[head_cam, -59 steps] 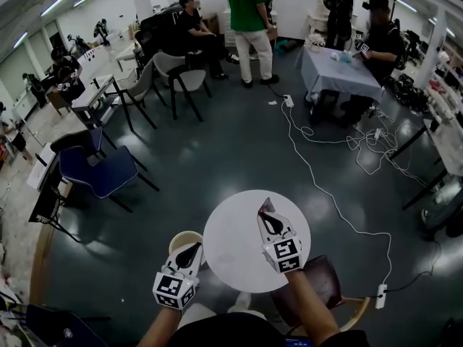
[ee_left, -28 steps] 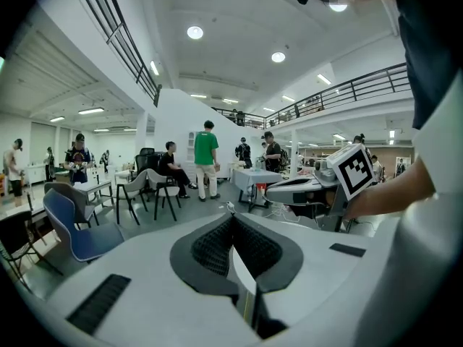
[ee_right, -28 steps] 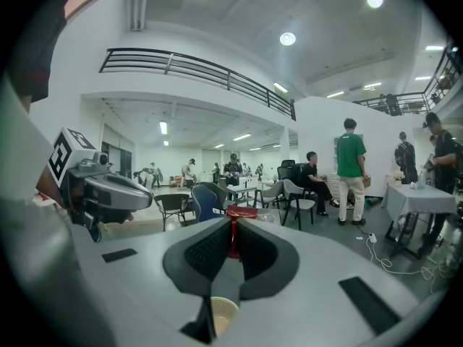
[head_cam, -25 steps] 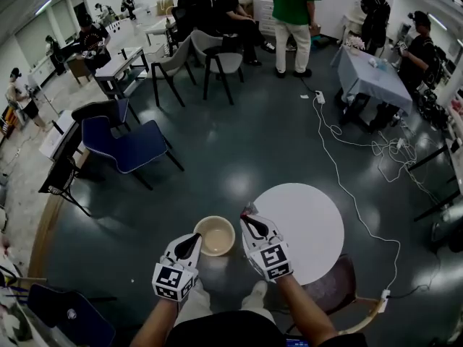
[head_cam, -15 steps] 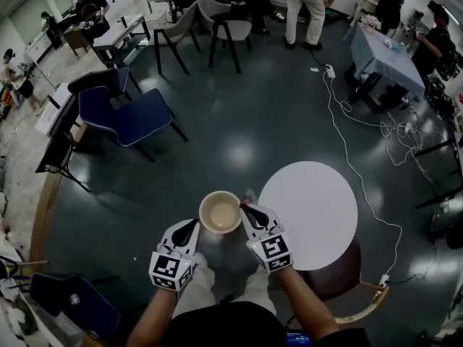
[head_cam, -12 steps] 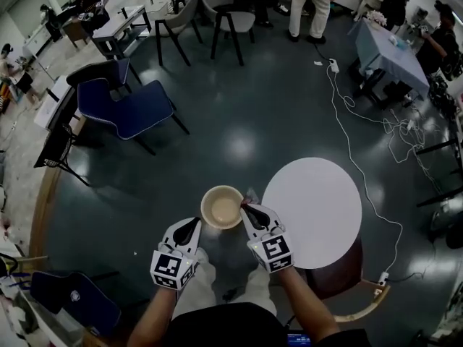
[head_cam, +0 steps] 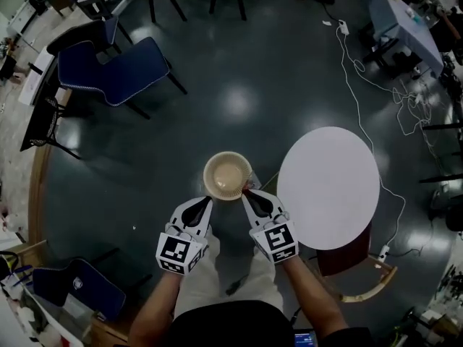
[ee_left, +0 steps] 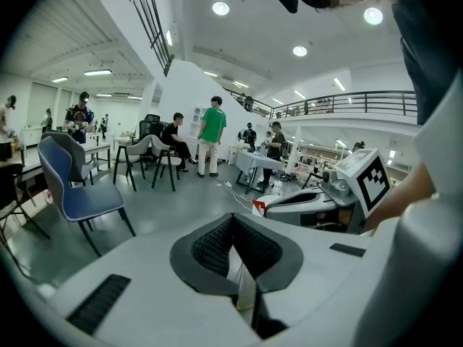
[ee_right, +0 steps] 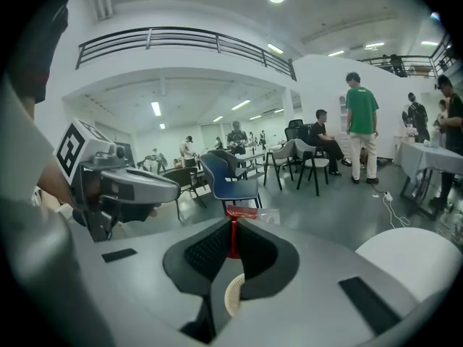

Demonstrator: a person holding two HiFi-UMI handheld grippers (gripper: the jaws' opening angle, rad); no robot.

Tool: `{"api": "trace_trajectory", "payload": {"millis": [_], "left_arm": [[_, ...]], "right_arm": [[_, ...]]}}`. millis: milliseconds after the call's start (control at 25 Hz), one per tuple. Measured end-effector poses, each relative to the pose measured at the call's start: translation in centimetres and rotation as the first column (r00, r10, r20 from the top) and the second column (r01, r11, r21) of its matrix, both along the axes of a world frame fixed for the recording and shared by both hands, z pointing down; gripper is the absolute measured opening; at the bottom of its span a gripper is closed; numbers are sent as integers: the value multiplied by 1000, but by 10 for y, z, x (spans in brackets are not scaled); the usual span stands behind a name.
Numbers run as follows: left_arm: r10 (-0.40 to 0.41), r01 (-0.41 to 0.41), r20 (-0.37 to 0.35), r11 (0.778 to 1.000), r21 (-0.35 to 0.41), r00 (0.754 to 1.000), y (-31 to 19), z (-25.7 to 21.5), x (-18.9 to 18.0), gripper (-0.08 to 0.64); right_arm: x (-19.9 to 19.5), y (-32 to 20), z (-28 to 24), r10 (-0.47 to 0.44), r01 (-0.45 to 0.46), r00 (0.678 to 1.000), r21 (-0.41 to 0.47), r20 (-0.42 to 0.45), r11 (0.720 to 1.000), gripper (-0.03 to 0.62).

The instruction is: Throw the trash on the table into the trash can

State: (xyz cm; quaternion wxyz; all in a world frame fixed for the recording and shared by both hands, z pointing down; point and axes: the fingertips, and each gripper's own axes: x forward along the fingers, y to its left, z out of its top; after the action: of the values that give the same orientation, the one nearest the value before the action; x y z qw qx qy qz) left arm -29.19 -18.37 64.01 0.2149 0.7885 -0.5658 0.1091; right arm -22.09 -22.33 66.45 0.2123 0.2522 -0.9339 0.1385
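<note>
Trash wrapper [ee_right: 244, 212] sits pinched in our right hand-held gripper [head_cam: 247, 193] beside the rim of the trash can [head_cam: 210, 166] — released here, we judge, it could flutter onto the floor [head_cam: 239, 100] — while our left hand-held gripper [head_cam: 208, 199] hangs closed and empty.

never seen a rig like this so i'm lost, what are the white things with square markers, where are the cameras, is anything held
A person holds two white handheld grippers, each with two jaws. One picture looks down from a camera on the person's head; the other two ride on the grippers. The left gripper is shut and empty. The right gripper pinches a red and clear plastic wrapper near the round beige trash can. The round white table looks bare.
</note>
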Motion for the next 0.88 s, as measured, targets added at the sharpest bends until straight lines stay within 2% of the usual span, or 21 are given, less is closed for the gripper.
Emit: {"api": "trace_trajectory", "payload": {"millis": [160, 360, 640, 880], "left_arm": [[-9, 8, -24, 1000, -22, 1000, -6, 36, -15, 14], [5, -8, -42, 998, -64, 999, -13, 87, -15, 14], [-12, 4, -74, 995, -101, 997, -17, 158, -23, 14], [-28, 18, -78, 992, -121, 997, -22, 212, -40, 14]], "right_arm": [[-12, -4, 34, 13, -13, 1000, -27, -11, 1000, 31], [-17, -15, 75, 17, -18, 1000, -56, -17, 998, 32], [-39, -16, 147, -45, 41, 998, -84, -54, 996, 32], [-60, -16, 204, -62, 52, 995, -127, -75, 990, 32]]}}
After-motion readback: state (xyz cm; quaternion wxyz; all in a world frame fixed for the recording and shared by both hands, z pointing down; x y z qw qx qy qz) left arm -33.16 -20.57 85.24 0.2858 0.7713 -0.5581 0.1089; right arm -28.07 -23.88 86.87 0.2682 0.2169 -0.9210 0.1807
